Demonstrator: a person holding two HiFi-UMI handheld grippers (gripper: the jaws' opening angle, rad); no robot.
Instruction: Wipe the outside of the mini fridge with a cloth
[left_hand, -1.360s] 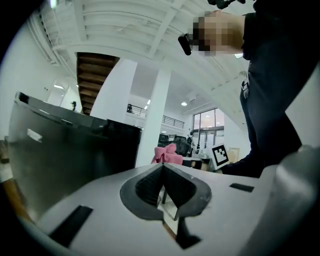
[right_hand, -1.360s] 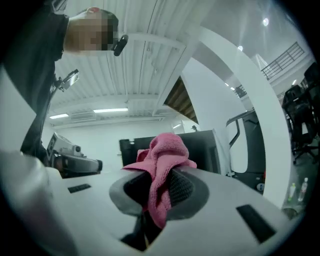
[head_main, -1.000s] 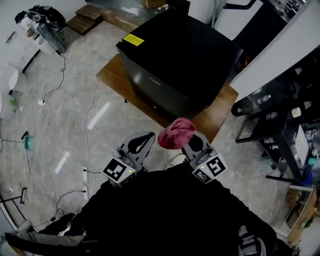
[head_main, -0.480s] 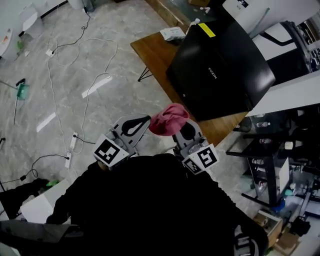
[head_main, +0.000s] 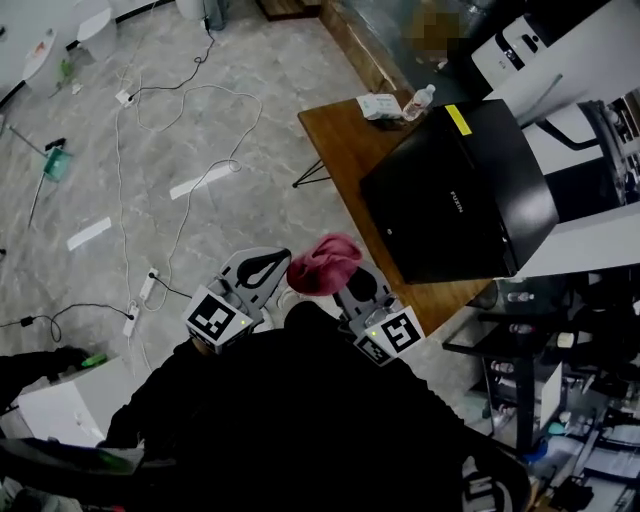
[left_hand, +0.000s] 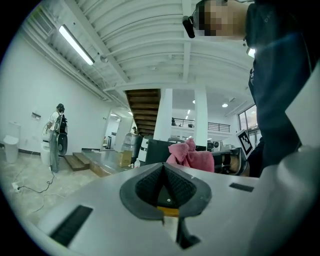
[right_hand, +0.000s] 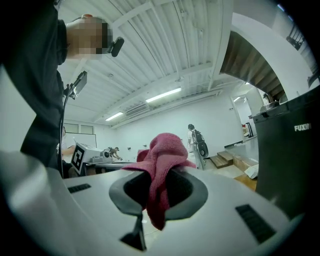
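**While the fridge stands apart, the cloth sits in the right gripper**

Though the person's dark clothing fills the bottom of the head view and hides both hands, the two grippers show just above it. The right gripper (head_main: 345, 287) has its jaws pressed onto a pink cloth (head_main: 323, 263). In the right gripper view the cloth (right_hand: 161, 152) bunches above the pads and a tail of it hangs down between them, so the right gripper (right_hand: 157, 192) shows little of its inner faces. The left gripper (head_main: 262, 270) lies just beside it. In its own view the left gripper (left_hand: 164, 186) has its ribbed pads drawn together with nothing between them.

The black mini fridge (head_main: 460, 195) stands on a wooden table (head_main: 340, 140), well apart from both grippers, ahead and to the right. It carries a yellow label at one top corner (the white lettering on its side is too small to read here). In the right gripper view only a slice of the mini fridge (right_hand: 287, 150) shows, cut off by the frame edge. A plastic bottle (head_main: 418, 100) and a small white packet (head_main: 378, 105) sit on the table's far end. White cables (head_main: 130, 150) trail over the floor.
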